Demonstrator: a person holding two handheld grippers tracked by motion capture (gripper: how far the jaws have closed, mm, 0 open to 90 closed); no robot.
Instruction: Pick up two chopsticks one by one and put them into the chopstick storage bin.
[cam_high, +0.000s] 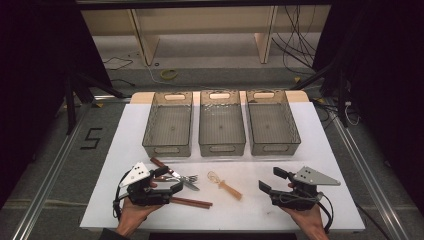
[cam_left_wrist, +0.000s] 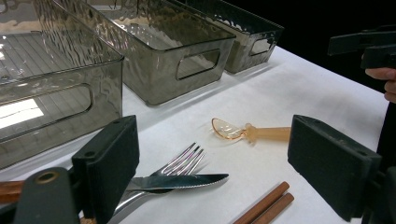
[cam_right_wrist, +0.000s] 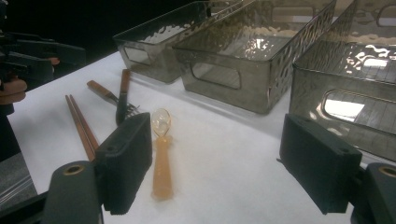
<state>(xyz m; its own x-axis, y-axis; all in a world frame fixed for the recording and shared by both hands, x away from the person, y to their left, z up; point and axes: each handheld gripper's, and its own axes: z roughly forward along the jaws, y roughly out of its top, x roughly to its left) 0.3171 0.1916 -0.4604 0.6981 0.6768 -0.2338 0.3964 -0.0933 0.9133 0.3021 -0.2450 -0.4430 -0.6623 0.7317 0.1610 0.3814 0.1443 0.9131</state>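
Note:
A fork (cam_high: 189, 178) and a knife (cam_high: 176, 176) with brown wooden handles lie crossed on the white table (cam_high: 320, 150), beside a pair of brown chopsticks (cam_high: 192, 202). An orange spoon (cam_high: 227, 186) with a clear bowl lies at the middle front. My left gripper (cam_high: 172, 180) is open just over the cutlery, nothing between its jaws. My right gripper (cam_high: 270, 179) is open to the right of the spoon, holding nothing. In the left gripper view the fork (cam_left_wrist: 184, 161), knife (cam_left_wrist: 187, 181) and spoon (cam_left_wrist: 247, 133) lie ahead of the jaws. In the right gripper view the spoon (cam_right_wrist: 161, 158) lies by the left jaw.
Three smoky clear bins (cam_high: 169, 124) (cam_high: 221, 122) (cam_high: 272, 121) stand in a row at the back of the table, with nothing in them. Dark floor, stands and cables surround the table.

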